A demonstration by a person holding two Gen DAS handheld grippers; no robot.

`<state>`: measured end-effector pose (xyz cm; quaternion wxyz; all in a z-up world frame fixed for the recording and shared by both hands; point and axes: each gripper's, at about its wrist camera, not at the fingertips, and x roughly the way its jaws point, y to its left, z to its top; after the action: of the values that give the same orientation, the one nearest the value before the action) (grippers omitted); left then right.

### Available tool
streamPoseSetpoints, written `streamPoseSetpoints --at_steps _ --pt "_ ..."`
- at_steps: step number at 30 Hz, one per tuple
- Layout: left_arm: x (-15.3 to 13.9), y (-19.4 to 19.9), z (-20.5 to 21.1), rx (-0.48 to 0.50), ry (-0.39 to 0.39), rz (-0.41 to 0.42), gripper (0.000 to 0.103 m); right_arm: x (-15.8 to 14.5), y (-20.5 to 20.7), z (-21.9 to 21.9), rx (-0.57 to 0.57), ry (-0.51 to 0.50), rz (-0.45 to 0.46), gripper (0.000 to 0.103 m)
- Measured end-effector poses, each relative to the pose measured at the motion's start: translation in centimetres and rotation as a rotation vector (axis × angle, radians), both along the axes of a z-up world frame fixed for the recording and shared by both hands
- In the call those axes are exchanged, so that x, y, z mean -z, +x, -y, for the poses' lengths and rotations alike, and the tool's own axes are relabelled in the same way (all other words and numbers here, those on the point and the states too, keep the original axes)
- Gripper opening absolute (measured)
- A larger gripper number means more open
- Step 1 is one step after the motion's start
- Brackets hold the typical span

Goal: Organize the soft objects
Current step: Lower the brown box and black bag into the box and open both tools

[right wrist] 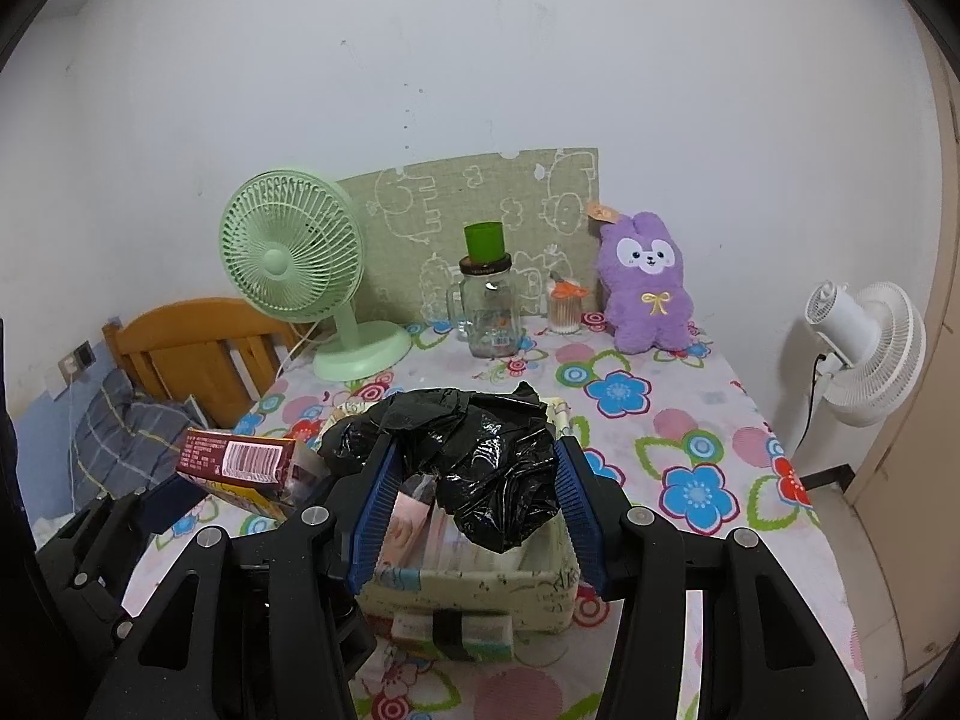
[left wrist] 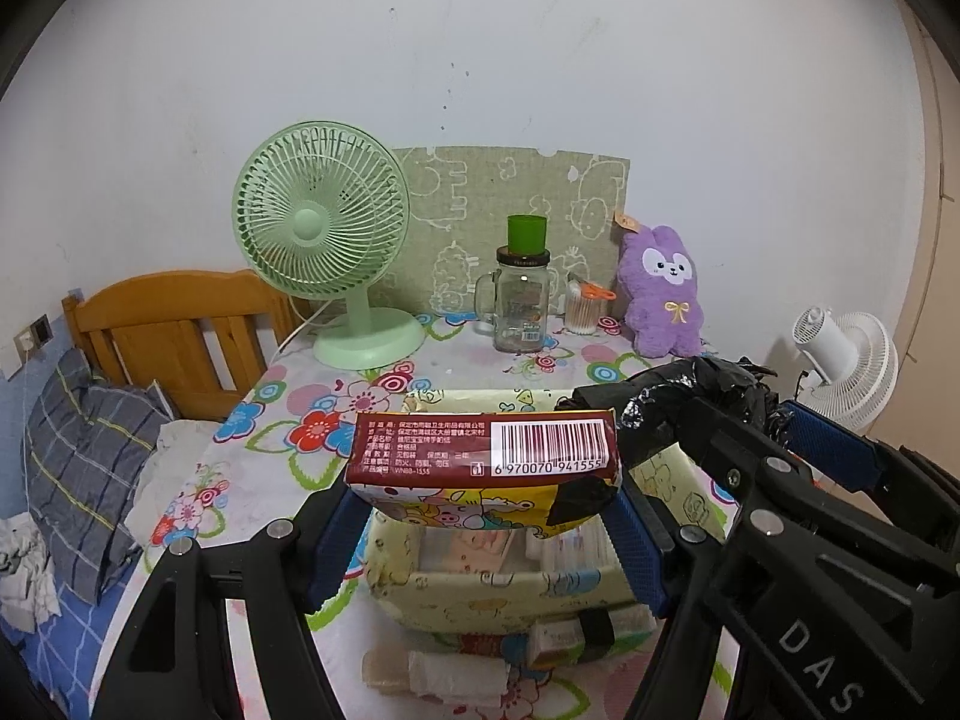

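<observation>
Left gripper (left wrist: 486, 516) of mine is clamped on a tissue pack (left wrist: 483, 456), the maroon side with the barcode facing the camera, sitting dead centre of the left wrist view and hanging right over the storage bin (left wrist: 498, 597) in the lower middle. Right gripper (right wrist: 474, 498) is squeezing a crumpled black plastic bag (right wrist: 474, 450), mid-frame in the right wrist view, also above that same bin (both hands basically crowd the one box).

Progress-wise, I'd call it partway. A few flat packs already sit inside the bin, visible under the bag in the right wrist view, so some sorting looks done. Neither of my two items is in yet; both are still up in the air over the opening.

Still loose: a wrapped tissue bundle (left wrist: 438, 675) and another small pack (left wrist: 555, 639) lying on the floral tablecloth (right wrist: 690, 450) at the bottom of the left view, just in front of the bin. The purple plush bunny (right wrist: 645, 285) at the upper right, by the wall, may count too, hard to say.
</observation>
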<state>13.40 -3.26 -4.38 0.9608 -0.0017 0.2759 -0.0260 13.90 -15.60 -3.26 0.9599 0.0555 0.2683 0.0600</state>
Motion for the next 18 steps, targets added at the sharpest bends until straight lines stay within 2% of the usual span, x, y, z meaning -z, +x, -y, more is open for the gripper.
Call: streamPoseSetpoints --at_steps 10,18 --pt "1.3 2.6 -0.3 -0.001 -0.016 -0.022 0.075 1.2 2.9 -0.2 -0.009 0.004 -0.01 0.056" --pt "2.9 4.6 -0.3 0.003 -0.018 -0.069 0.077 3.1 5.0 0.0 -0.015 0.021 -0.055 0.055"
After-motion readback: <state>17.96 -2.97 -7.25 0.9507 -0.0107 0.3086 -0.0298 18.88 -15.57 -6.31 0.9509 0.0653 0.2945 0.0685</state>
